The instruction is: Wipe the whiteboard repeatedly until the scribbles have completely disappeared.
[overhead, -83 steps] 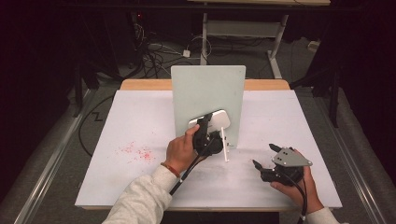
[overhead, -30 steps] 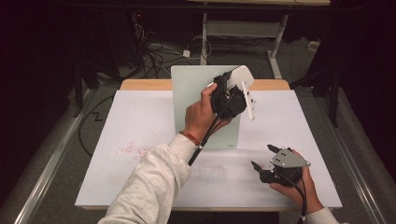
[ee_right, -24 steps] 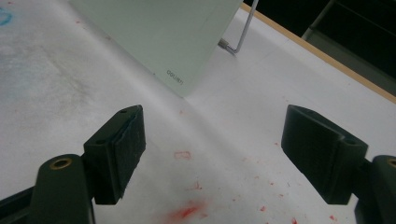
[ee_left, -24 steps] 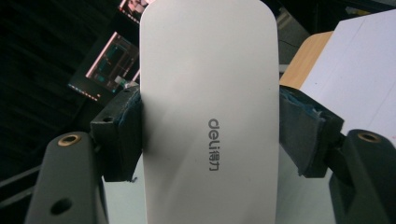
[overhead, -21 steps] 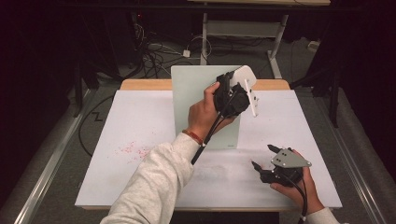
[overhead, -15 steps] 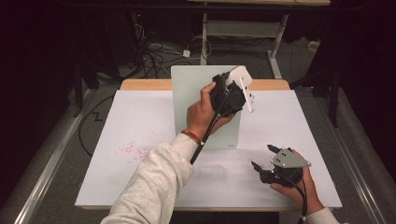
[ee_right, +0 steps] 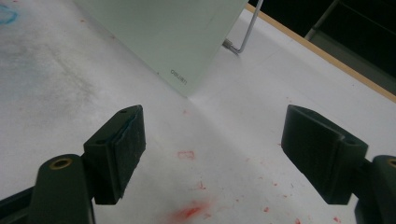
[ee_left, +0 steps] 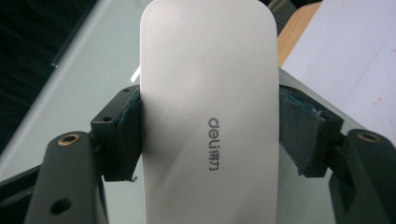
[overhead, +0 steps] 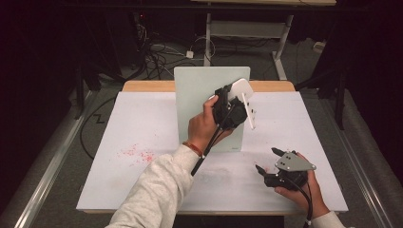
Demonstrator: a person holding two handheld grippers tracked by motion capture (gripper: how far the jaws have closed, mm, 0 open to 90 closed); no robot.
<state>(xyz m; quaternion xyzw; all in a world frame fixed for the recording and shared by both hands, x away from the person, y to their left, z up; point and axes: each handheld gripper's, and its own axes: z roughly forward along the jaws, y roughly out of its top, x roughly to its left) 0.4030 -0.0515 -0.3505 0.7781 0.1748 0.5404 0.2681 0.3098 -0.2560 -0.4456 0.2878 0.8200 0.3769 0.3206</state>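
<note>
The left gripper [overhead: 234, 105] is up near the centre of the high view, clamped on a white eraser [overhead: 239, 89] and holding it against the upper right part of the pale green board [overhead: 197, 95]. In the left gripper view the eraser [ee_left: 208, 116] is a smooth, matte white slab with rounded ends and a small grey brand mark, and both blue-padded jaws press on its long edges.

Now the risk. That casing looks slick, and the pads grip only narrow side edges, so a hard sideways wipe could twist it out of the grasp. The board is a thin, flat, glossy panel standing almost upright on a slim bent wire leg [ee_right: 245, 29], visible at the top of the right gripper view. Push too firmly and I judge it could tip backwards or skid across the white tabletop [overhead: 142, 123], which looks smooth and offers little friction.

The right gripper [overhead: 266, 160] sits low at the lower right of the high view, jaws spread wide and empty above the tabletop, not bracing the board. Red smudges [ee_right: 189, 211] mark the surface beneath it, powdery and smeared.
</note>
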